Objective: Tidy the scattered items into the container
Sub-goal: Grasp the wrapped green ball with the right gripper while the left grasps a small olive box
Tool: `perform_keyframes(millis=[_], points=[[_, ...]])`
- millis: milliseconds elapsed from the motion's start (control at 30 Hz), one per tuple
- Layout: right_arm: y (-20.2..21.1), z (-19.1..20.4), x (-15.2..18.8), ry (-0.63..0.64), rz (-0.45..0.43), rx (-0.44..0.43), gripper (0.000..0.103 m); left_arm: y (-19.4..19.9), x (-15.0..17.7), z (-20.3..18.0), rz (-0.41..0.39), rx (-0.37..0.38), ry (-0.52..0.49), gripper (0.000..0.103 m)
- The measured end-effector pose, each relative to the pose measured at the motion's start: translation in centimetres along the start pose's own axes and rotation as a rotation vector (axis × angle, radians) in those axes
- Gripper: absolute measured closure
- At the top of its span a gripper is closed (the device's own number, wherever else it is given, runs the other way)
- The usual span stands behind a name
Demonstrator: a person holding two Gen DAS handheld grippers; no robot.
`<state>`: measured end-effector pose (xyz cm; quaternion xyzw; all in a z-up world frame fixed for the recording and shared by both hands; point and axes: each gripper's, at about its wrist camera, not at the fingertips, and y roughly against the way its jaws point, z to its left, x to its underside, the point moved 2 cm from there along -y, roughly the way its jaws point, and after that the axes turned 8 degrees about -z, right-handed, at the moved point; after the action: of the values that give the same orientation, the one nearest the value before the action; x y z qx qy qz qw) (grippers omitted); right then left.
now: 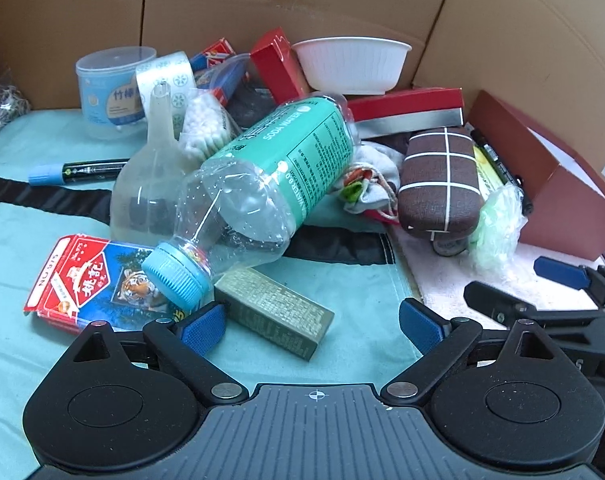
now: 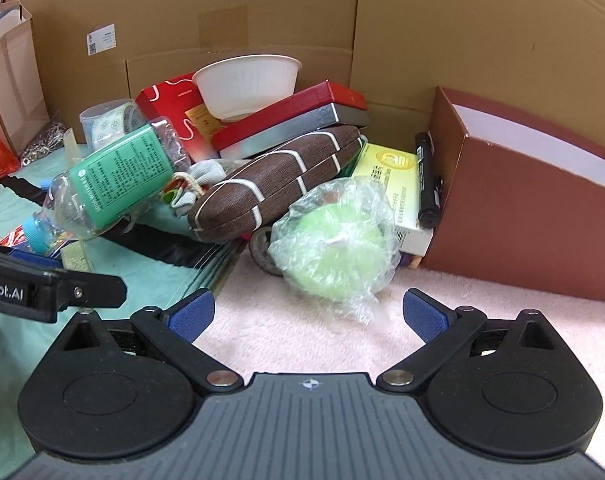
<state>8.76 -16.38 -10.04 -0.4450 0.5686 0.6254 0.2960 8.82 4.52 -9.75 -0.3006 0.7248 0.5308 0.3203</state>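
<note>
A heap of items lies before a brown open box (image 2: 522, 216), which also shows in the left wrist view (image 1: 554, 192). My left gripper (image 1: 312, 326) is open and empty, just short of a clear soda bottle (image 1: 270, 176) with a green label and blue cap, a card pack (image 1: 90, 284) and a small olive box (image 1: 274, 312). My right gripper (image 2: 308, 314) is open and empty, just short of a green ball in clear plastic wrap (image 2: 334, 244). A brown checked case (image 2: 278, 184) lies behind it.
A white bowl (image 2: 248, 84) sits on red boxes (image 2: 290, 120) at the back. A yellow-green box (image 2: 394, 184) and a black marker (image 2: 426, 180) lean by the brown box. A cotton swab tub (image 1: 110, 92), funnel (image 1: 150, 176) and pen (image 1: 78, 170) lie left. Cardboard walls (image 2: 262, 8) surround.
</note>
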Motion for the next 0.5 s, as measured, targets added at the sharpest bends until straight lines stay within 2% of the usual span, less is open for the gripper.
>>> perform_keyframes(millis=[200, 267, 367, 500], points=[[-1.6, -0.6, -0.5, -0.005, 0.001, 0.019, 0.009, -1.0, -0.4, -0.2, 0.002, 0.0, -0.025, 0.01], [-2.0, -0.8, -0.6, -0.008, -0.004, 0.025, 0.013, -1.2, -0.6, -0.2, 0.004, -0.004, -0.045, 0.017], [-2.6, -0.9, -0.8, -0.013, -0.002, 0.019, 0.021, -1.4, -0.8, 0.0, 0.007, -0.004, -0.055, 0.026], [-2.9, -0.8, -0.7, -0.013, 0.012, 0.022, 0.039, -1.4, -0.9, 0.0, 0.006, -0.013, -0.072, 0.035]])
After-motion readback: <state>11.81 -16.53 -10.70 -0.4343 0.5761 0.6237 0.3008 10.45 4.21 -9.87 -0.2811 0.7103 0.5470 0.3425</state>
